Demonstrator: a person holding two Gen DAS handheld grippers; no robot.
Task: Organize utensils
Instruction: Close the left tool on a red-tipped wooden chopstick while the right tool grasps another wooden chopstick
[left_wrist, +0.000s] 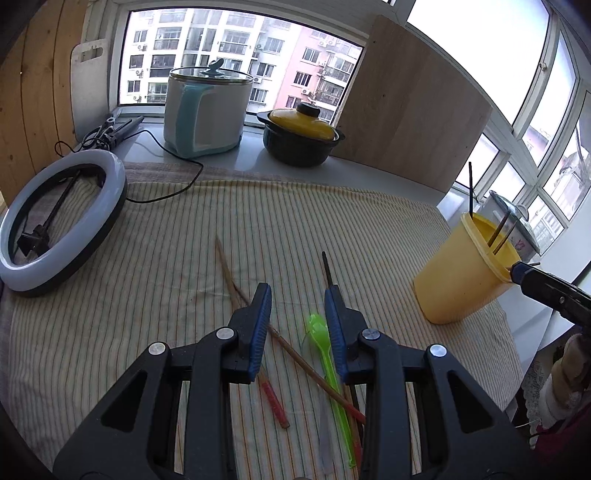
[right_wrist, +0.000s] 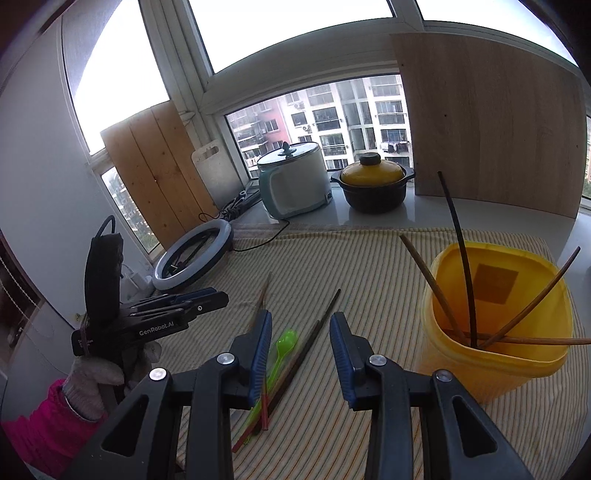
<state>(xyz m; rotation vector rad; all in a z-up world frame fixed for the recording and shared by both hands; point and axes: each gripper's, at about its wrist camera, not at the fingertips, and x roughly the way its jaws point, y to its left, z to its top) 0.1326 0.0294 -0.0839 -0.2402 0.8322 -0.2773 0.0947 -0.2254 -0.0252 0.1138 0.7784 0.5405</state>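
Note:
A yellow plastic cup (right_wrist: 495, 328) stands on the striped cloth and holds several chopsticks (right_wrist: 461, 258); it also shows at the right of the left wrist view (left_wrist: 461, 273). A green plastic spoon (left_wrist: 325, 350), brown chopsticks (left_wrist: 236, 284), a red-ended stick (left_wrist: 273, 402) and a dark chopstick (left_wrist: 327, 266) lie loose on the cloth. My left gripper (left_wrist: 297, 295) is open and empty just above them, jaws either side of the spoon. My right gripper (right_wrist: 301, 321) is open and empty, left of the cup; the spoon (right_wrist: 282, 350) and dark chopstick (right_wrist: 317, 336) lie under it.
A ring light (left_wrist: 62, 225) lies at the left of the cloth. A white-and-teal cooker (left_wrist: 207, 110) and a black pot with a yellow lid (left_wrist: 299, 136) stand on the sill by the window. A wooden board (left_wrist: 413, 110) leans behind the cup. The table edge is beside the cup.

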